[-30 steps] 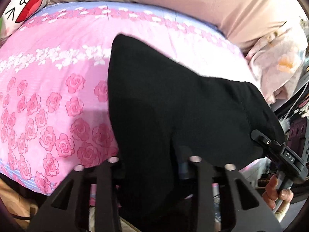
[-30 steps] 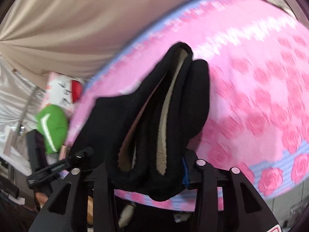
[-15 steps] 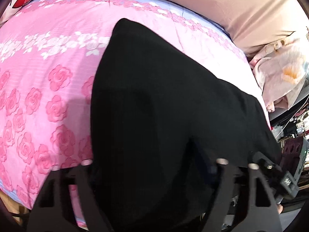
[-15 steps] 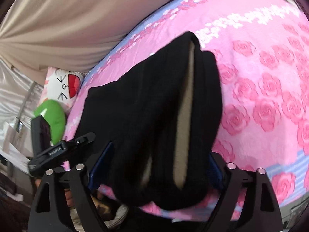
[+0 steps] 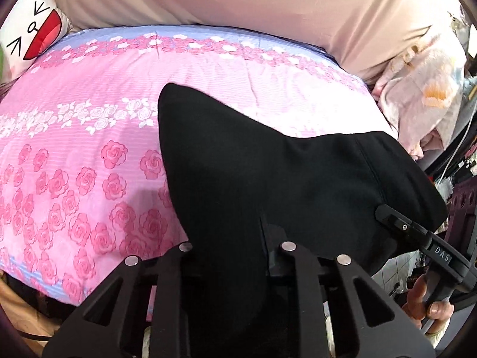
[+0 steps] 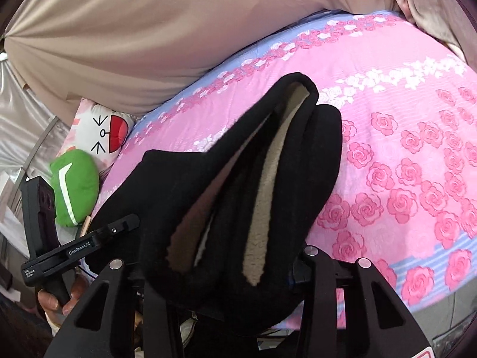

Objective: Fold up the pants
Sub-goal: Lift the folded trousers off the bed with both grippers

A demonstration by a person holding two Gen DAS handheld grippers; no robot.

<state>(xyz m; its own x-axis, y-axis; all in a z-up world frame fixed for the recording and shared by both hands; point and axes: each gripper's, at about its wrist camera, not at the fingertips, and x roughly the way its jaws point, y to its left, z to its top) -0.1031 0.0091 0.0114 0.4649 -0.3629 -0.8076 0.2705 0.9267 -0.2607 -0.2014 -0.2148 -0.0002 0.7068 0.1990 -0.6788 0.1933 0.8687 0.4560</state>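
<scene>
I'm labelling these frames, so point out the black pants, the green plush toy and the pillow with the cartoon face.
black pants (image 5: pixel 253 179): left wrist view, on the flat outer fabric.
green plush toy (image 6: pixel 78 191): right wrist view, on its green body.
pillow with the cartoon face (image 6: pixel 104 132): right wrist view, on the white face.

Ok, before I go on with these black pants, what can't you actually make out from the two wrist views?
- Left wrist view: the left gripper tips, buried under the black pants; jaws closing.
- Right wrist view: the right gripper pads, covered by bunched fabric; jaws closing.
- Both views: the pants' near end, cut off by the bottom edge.
- Both views: the bedspread beneath the pants, hidden.
</scene>
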